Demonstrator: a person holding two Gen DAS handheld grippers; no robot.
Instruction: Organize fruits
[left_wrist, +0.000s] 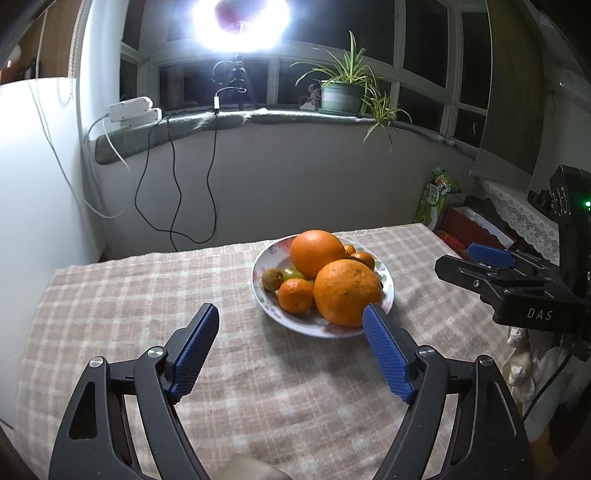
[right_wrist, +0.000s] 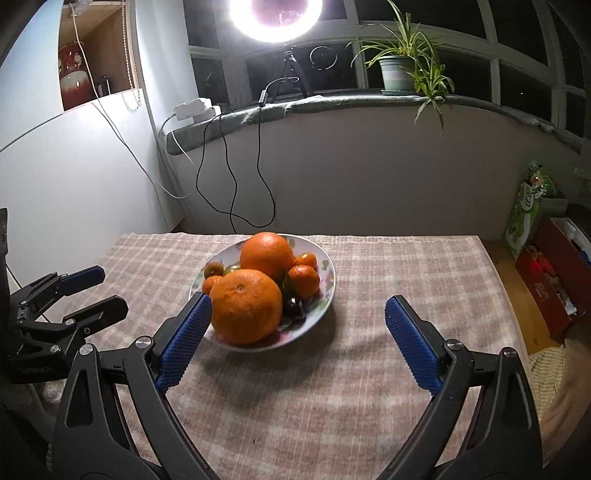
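Note:
A white flowered plate (left_wrist: 387, 291) (right_wrist: 327, 291) on the checked tablecloth holds two large oranges (left_wrist: 347, 291) (right_wrist: 245, 304), the second (left_wrist: 317, 253) (right_wrist: 266, 255) behind, small mandarins (left_wrist: 294, 295) (right_wrist: 303, 280), a brown kiwi (left_wrist: 272, 278) (right_wrist: 213, 268), a green fruit (left_wrist: 293, 273) and a dark fruit (right_wrist: 293, 306). My left gripper (left_wrist: 291, 314) is open and empty, in front of the plate, its right finger (left_wrist: 386, 350) by the near orange. My right gripper (right_wrist: 299, 306) is open and empty, its left finger (right_wrist: 184, 339) by the plate's near-left rim. Each gripper shows in the other's view, the right (left_wrist: 480, 264) and the left (right_wrist: 99, 290).
The checked tablecloth (left_wrist: 147, 314) (right_wrist: 406, 266) covers the table. Its right edge drops to a floor with a red box (right_wrist: 554, 280) and a green bag (right_wrist: 528, 206). A wall and a windowsill with a potted plant (left_wrist: 341, 92), cables and a ring light (right_wrist: 273, 14) stand behind.

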